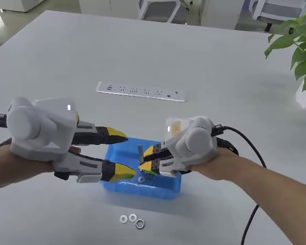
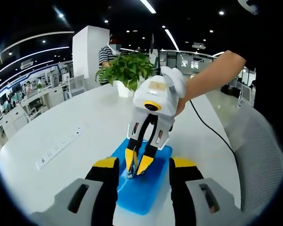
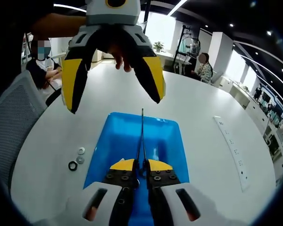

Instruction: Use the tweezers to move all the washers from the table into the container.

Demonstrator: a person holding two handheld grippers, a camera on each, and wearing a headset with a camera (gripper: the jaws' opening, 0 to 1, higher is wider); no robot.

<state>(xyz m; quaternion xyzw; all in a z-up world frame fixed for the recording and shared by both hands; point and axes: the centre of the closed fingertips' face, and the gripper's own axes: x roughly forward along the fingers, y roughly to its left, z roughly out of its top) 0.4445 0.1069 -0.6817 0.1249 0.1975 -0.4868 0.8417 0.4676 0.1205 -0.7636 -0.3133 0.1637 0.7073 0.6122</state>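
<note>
A wide, pale grey table carries everything, and its top is plain and matt. A white power strip lies flat out toward the middle of the table, well apart from the work. Office chairs stand past the table's far edge, and a leafy green plant leans in over its right-hand edge. The gripper views show an open-plan office with strip lights in a dark ceiling, white columns and desks. People sit in the background, and a mesh chair back stands by the table's edge.

The blue container, a shallow rectangular tray, sits toward the table's near edge. Three washers lie in a tight cluster on the bare table just beside the container's near side, closer to the edge than the tray is. One of them looks darker than the other two. Small ring-like specks on the container's floor below the right gripper may be washers too, though they are too small to be sure.

The right gripper hangs over the container with its jaws pinched together on the tweezers. The tweezers' thin tips point out over the blue floor. The left gripper faces it from the container's left end, its jaws spread wide with nothing between them.
</note>
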